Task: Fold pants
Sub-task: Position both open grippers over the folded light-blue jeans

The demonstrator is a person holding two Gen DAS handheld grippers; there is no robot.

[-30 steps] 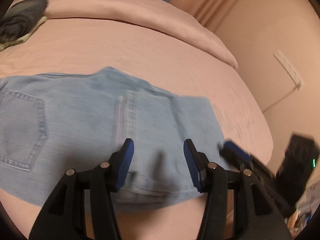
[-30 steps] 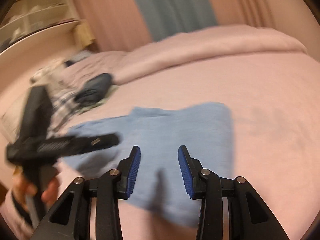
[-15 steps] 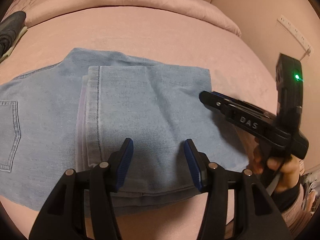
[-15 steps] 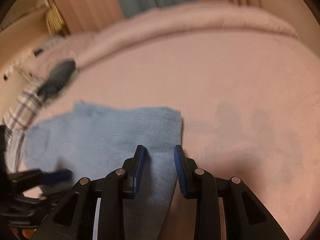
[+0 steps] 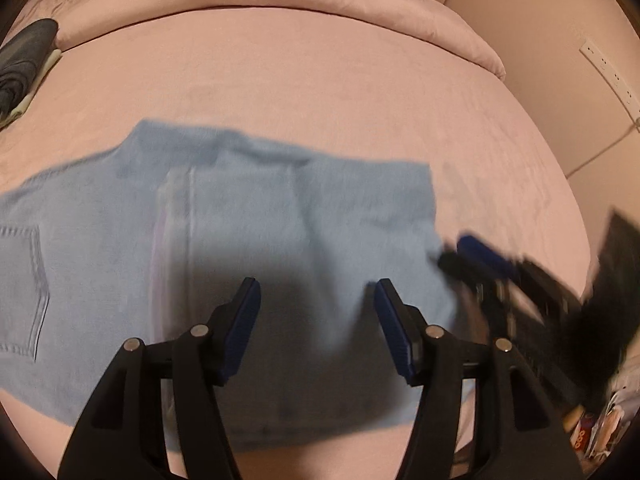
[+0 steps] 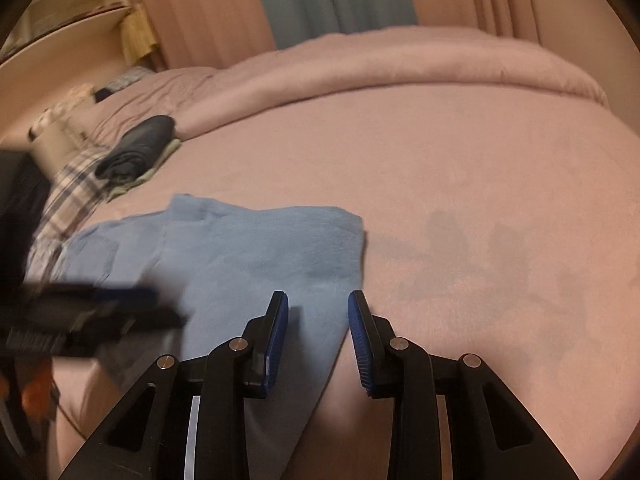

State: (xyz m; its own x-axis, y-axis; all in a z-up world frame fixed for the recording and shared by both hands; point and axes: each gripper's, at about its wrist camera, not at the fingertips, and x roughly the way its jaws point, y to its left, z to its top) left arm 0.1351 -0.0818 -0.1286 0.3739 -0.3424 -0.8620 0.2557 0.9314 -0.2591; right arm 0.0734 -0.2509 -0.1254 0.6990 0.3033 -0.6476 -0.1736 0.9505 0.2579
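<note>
Both claws hovered spread and empty over the pants, which lay part-folded on the bed, long axis crosswise. The right claw sat nearer their folded right edge; the left claw, jaws just widening, stood over the middle.

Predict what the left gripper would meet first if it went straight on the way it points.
Most likely the jeans: the left gripper points down at them with open, empty jaws that have just been widening. How far above them it is, the picture doesn't show.
</note>
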